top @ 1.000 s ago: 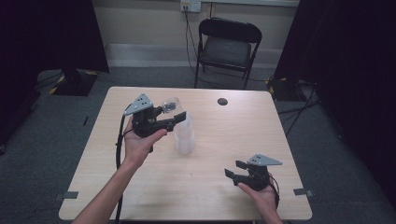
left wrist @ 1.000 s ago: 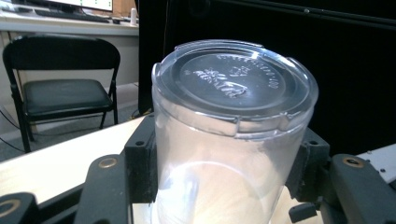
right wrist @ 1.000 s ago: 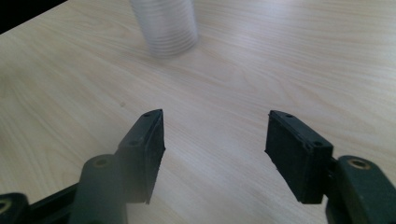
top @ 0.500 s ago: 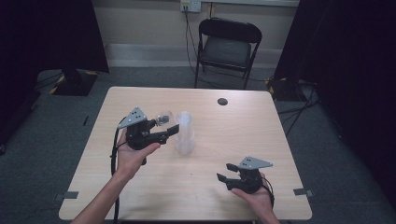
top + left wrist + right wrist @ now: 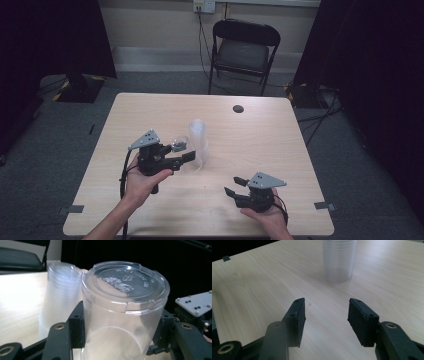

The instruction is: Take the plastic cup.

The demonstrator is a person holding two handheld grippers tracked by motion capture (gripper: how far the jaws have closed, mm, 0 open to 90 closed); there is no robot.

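Note:
A single clear plastic cup sits between the jaws of my left gripper, its embossed flat end towards the camera. In the high view the left gripper is shut on that cup, just left of a tall stack of clear cups standing at the table's middle. The stack is blurred behind the held cup. My right gripper rests low near the front right of the table, open and with nothing in it. In the right gripper view its jaws frame bare wood, with the stack farther off.
A small dark round object lies near the table's far edge. A black folding chair stands beyond the table. The right gripper's grey plate appears at the right of the left gripper view. Dark curtains flank the room.
My left gripper has carried the clear cup towards the near edge, from beyond the stack's top down to its left side. The right gripper has shifted slightly left and nearer.

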